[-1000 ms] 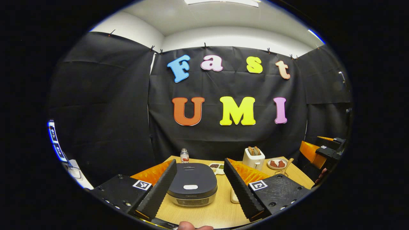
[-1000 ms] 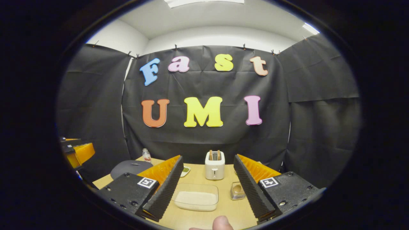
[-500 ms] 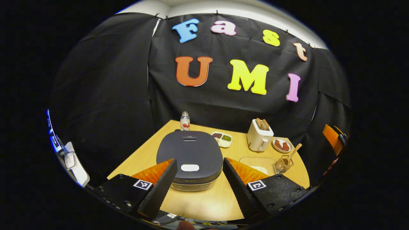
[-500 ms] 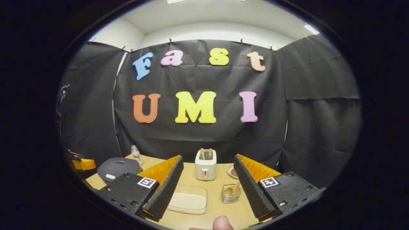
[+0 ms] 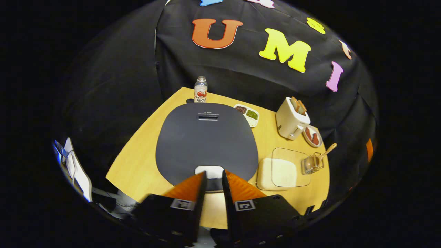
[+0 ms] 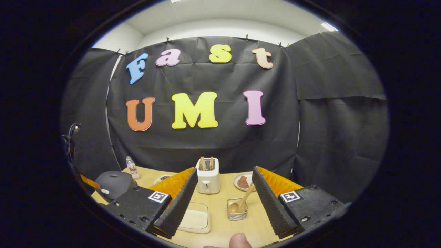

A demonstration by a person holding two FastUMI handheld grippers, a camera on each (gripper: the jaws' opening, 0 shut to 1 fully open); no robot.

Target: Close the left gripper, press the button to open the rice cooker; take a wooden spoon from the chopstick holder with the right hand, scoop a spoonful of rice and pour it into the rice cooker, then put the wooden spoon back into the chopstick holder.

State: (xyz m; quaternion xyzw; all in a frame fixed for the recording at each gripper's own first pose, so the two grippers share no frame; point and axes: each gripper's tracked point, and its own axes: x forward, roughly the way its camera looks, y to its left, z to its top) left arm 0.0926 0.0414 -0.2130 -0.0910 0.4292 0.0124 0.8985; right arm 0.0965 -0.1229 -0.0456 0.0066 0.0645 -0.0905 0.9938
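Observation:
The dark rice cooker (image 5: 206, 137) sits lid-down on the wooden table, its white button (image 5: 213, 169) at the near edge. My left gripper (image 5: 213, 175) hovers right over that button, its fingers drawn together with a thin slit between them and nothing held. In the right gripper view the cooker (image 6: 112, 182) is far left. A wooden spoon (image 6: 244, 201) leans in the wire chopstick holder (image 6: 237, 212), just ahead of my open right gripper (image 6: 224, 172). A clear box of rice (image 6: 196, 217) lies left of the holder. In the left gripper view the spoon (image 5: 327, 151), holder (image 5: 311, 164) and rice box (image 5: 284, 168) sit right of the cooker.
A white toaster (image 6: 207, 179) with toast stands behind the rice box, with a plate of food (image 6: 243, 182) to its right. A small bottle (image 5: 200, 90) and a two-part dish (image 5: 248, 114) sit behind the cooker. A thumb (image 6: 239, 240) shows at the bottom edge.
My left gripper rose, tipped down over the cooker and drew its fingers together above the button. My right gripper turned slightly right, bringing the spoon holder between its fingers.

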